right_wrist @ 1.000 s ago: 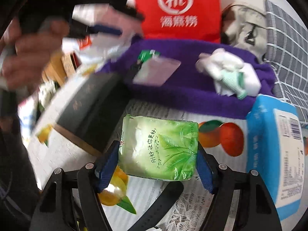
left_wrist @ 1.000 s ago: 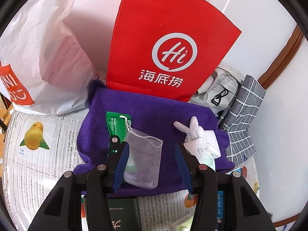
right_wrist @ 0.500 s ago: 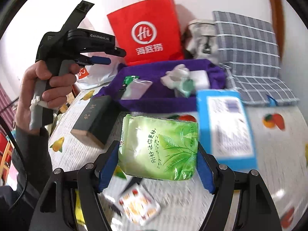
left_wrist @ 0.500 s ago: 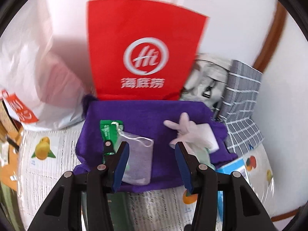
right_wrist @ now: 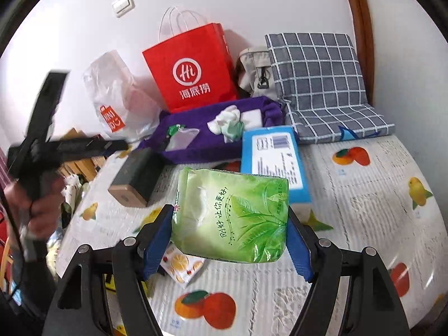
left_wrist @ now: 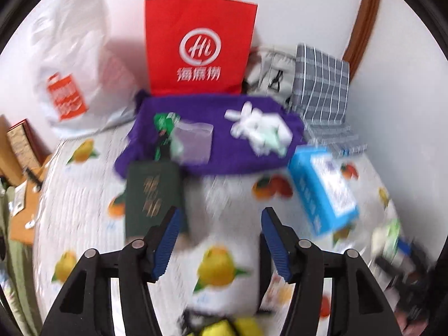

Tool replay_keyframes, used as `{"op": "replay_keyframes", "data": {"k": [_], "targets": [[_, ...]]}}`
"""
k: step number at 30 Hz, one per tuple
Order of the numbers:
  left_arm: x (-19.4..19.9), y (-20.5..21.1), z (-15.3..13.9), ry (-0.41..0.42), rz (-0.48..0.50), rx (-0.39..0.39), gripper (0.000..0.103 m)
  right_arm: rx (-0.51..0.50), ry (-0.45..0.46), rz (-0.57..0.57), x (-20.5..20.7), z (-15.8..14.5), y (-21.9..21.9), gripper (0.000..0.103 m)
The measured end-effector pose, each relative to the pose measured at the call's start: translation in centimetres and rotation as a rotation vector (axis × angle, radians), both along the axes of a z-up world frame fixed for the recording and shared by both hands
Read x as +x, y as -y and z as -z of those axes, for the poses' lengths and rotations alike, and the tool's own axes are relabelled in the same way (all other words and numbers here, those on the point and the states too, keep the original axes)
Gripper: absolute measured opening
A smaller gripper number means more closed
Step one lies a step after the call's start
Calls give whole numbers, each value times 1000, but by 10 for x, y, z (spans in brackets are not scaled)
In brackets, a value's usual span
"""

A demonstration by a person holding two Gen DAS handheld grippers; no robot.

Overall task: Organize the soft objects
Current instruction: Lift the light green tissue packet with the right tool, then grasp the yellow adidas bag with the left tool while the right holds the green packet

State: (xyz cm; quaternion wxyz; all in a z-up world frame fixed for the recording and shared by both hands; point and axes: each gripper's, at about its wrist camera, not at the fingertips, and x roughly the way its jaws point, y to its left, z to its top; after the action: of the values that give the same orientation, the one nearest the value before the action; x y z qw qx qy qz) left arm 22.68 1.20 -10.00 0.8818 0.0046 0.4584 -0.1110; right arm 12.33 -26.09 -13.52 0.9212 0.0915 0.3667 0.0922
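Your right tool grips the green tissue pack above the desk, your left tool, jaws just opening, is empty, and only the mesh pouch and white gloves lie on the purple towel, so most sorting remains.

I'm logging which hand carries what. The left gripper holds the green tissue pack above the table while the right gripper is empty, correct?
Sides are swapped. The right wrist view shows the right gripper clamped on the green tissue pack above the table. The left wrist view shows the left gripper with its jaws apart and nothing between them; they have just been opening.
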Motion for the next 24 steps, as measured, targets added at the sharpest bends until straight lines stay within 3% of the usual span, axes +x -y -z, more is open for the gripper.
{"op": "replay_keyframes", "data": {"k": [2,6,12,14,18,24], "targets": [[-21,-6,15,-31,6,11,58,-8,-6,3,-7,3,0,74],[-48,-18,53,-121,28,-51,59,-5,-21,5,-19,8,2,74],[-72,-15,105,-256,103,-48,60,-10,-12,21,-34,8,4,74],[-80,-14,109,-264,109,-47,61,-12,-4,27,-38,5,5,74],[-95,-11,108,-249,139,-41,73,-13,25,29,-44,-4,5,74],[-106,-14,103,-234,122,-34,75,-18,22,20,-45,-3,0,74]]}}
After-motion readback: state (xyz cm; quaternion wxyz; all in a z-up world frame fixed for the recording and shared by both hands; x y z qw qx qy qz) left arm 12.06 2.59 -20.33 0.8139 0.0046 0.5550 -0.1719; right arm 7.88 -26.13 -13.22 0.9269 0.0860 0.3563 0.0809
